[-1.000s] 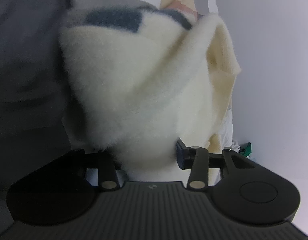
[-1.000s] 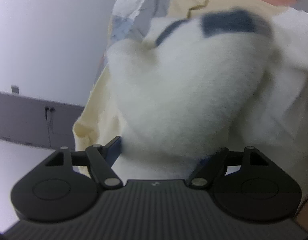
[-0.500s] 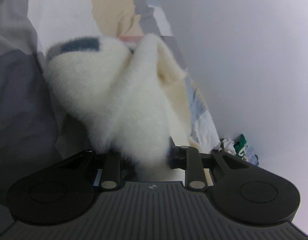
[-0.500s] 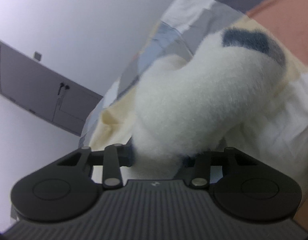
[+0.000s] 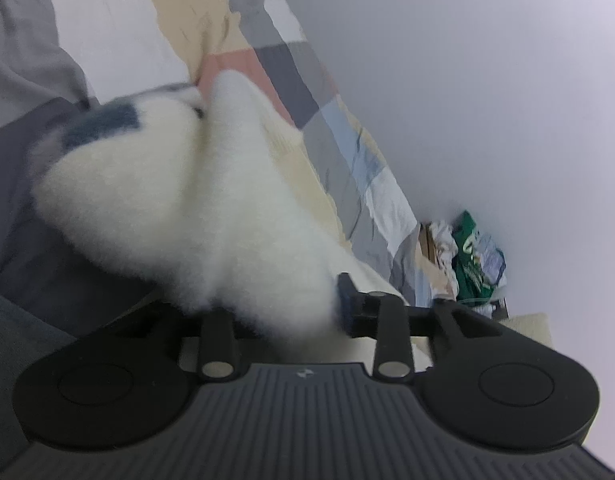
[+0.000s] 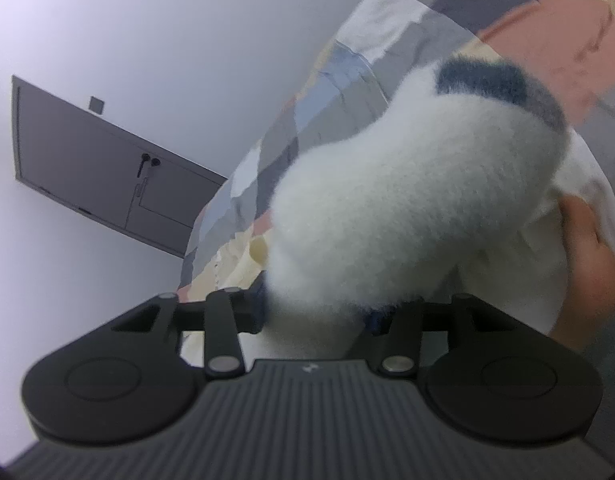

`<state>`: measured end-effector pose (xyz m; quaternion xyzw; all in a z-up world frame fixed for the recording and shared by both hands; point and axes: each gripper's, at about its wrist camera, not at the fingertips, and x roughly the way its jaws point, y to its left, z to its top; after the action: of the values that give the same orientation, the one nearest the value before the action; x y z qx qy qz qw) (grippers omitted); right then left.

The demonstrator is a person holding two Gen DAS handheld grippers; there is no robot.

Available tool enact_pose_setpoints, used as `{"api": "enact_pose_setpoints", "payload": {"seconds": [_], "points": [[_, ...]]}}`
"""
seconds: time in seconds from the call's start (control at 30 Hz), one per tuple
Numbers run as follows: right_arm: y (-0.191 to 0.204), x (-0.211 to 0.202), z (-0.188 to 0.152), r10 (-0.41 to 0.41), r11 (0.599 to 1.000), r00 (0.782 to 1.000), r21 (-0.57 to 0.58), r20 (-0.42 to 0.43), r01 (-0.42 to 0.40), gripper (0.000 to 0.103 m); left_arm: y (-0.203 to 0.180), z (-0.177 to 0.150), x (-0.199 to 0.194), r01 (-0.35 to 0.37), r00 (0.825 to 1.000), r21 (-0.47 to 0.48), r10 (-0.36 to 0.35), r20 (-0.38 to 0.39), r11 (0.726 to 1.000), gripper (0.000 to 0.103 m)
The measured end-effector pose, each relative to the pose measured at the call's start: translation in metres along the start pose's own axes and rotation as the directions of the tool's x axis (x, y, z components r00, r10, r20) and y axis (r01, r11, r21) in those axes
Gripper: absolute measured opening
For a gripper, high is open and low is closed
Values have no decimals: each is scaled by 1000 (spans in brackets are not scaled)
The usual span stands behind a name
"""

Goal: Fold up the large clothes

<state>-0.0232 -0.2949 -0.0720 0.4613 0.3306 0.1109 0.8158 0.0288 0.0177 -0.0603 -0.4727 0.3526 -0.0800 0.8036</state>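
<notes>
Left claw (image 5: 275,312) is clamping a bunch of the fleece garment (image 5: 179,200); fabric is filling the gap between its fingers, blue pad (image 5: 344,298) pressing its edge. Right claw (image 6: 315,312) is gripping the same garment (image 6: 407,208), pile bulging out over both fingers.

Garment is running lengthwise away from each claw, up and over the bed's patchwork quilt (image 5: 235,32), with the dark blue patch (image 5: 101,128) sitting at its far end in both views. It is looking thick, fluffy, off-white, slightly motion-blurred, bunched into a rounded fold rather than lying flat. It is hanging lifted off the quilt; I cannot tell whether its far end is touching it.

In the right wrist view a bare hand (image 6: 587,264) is showing just right of the garment, partly under white cloth.

Beyond the garment, the quilt is showing cream, grey, pink and pale blue blocks. Past the quilt's edge, a pile of clothes (image 5: 467,260) is sitting by the wall; on the other side a grey door (image 6: 107,176).
</notes>
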Motion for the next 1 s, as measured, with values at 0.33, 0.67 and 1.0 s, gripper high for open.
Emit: {"api": "enact_pose_setpoints", "payload": {"seconds": [0.33,0.67,1.0], "points": [[5,-9,5,66,998,998,15,-13,-66,78,-27,11,8,57,998,156,-52,-37,986,73],[32,26,46,33,995,999,-96,-33,-36,79,-56,38,57,36,999,328,-27,-34,944,74],[8,108,84,-70,991,994,-120,-84,59,76,-58,73,152,-36,993,508,86,-76,861,74]]}}
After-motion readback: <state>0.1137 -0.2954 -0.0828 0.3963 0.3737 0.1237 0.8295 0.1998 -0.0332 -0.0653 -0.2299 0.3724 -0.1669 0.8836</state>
